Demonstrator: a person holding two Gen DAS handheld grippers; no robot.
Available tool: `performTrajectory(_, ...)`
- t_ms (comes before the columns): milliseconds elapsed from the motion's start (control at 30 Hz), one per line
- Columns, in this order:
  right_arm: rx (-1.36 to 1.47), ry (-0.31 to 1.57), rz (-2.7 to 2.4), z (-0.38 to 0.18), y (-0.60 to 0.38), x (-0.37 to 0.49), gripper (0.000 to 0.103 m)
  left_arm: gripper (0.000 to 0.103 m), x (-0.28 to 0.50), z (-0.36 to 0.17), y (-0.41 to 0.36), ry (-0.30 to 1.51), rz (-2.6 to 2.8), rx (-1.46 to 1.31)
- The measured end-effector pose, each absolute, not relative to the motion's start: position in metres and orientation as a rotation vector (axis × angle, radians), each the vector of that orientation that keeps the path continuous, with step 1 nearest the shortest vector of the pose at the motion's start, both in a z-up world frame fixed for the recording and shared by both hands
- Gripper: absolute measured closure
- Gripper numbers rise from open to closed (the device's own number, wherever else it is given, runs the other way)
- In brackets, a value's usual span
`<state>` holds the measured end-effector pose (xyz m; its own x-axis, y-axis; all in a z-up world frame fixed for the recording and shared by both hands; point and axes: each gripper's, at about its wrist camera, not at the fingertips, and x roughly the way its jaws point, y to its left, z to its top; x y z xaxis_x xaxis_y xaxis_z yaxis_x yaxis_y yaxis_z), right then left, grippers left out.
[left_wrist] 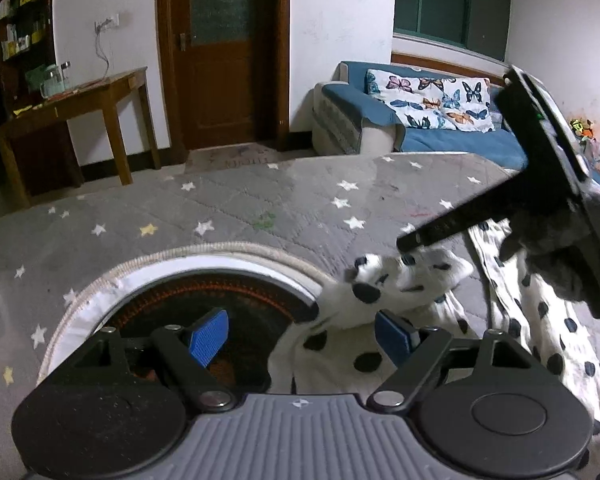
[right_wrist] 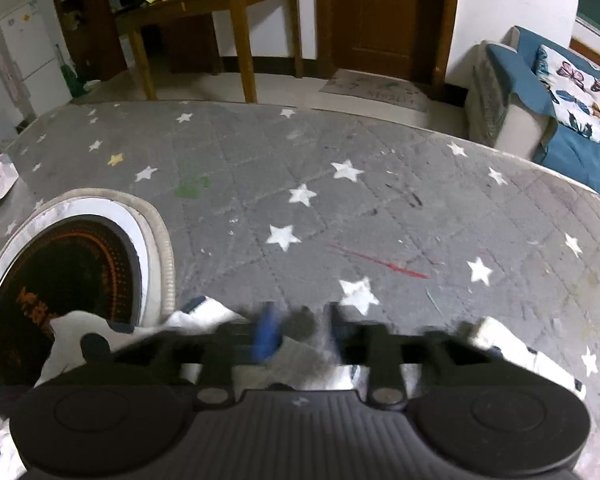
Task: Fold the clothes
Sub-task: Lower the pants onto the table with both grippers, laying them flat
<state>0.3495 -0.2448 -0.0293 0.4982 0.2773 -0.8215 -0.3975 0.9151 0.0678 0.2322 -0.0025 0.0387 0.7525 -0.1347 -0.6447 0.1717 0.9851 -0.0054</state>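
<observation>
The spotted cloth (left_wrist: 380,300) lies lower right, just past the wide-spread, empty left claw (left_wrist: 302,334). The blurry right claw (right_wrist: 300,332) looks half spread over it.

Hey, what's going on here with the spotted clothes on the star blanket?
A person is folding a white polka-dot garment on a grey star-patterned quilt, beside a round basket. The left gripper is open just above the fabric. The right gripper is blurred, with cloth between its parted fingers; a grip can't be confirmed.
</observation>
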Motion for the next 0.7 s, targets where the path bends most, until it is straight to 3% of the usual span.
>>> performTrajectory(233,-0.085,1.028,0.421,-0.037,-0.260,0.348,0.060,0.020,0.252,0.046,-0.005,0.674,-0.177,0.062)
performTrajectory(367,-0.065,1.014,0.442,-0.034,-0.258,0.350,0.090,0.020,0.256,0.043,-0.008,0.668,-0.181,0.091)
performTrajectory(533,-0.083,0.909,0.427,-0.028,-0.246,0.361,0.091,0.020,0.262,0.042,-0.015,0.672,-0.198,0.104)
performTrajectory(600,-0.051,0.863,0.414,-0.022,-0.248,0.366,0.087,0.020,0.266,0.041,-0.019,0.671,-0.203,0.115)
performTrajectory(633,-0.032,0.843,0.407,-0.020,-0.250,0.369,0.078,0.020,0.269,0.039,-0.022,0.670,-0.202,0.123)
performTrajectory(700,-0.012,0.826,0.388,-0.013,-0.257,0.373,0.075,0.021,0.275,0.036,-0.026,0.671,-0.200,0.137)
